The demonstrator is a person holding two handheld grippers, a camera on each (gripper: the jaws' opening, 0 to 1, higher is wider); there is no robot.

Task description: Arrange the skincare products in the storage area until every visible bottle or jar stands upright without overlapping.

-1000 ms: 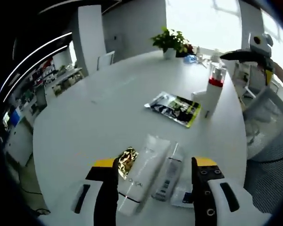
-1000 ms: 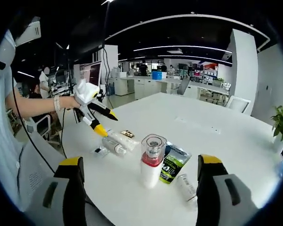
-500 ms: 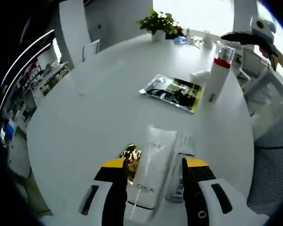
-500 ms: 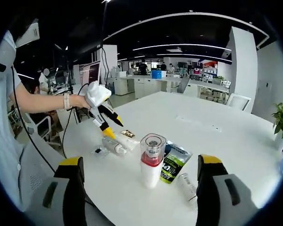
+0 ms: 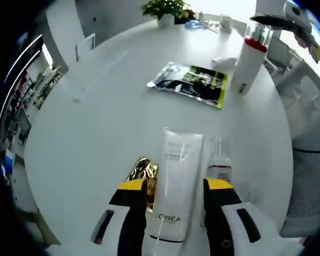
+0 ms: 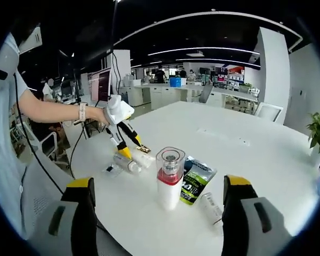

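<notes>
L'Oreal tube (image 5: 175,184) flat between left gripper (image 5: 173,194) jaws, unclamped; red-collared bottle (image 6: 169,178) upright ahead of open right gripper (image 6: 157,200); rest lying.

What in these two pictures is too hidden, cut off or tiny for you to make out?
- Left gripper view: the lower end of the white L'Oreal tube runs out of sight between the left gripper jaws; contact cannot be judged.
- Left gripper view: the shiny gold sachet is partly covered by a jaw.
- Right gripper view: the small flat packet on the white table is too small to identify.
- Right gripper view: the label on the small white tube is blurred.
</notes>
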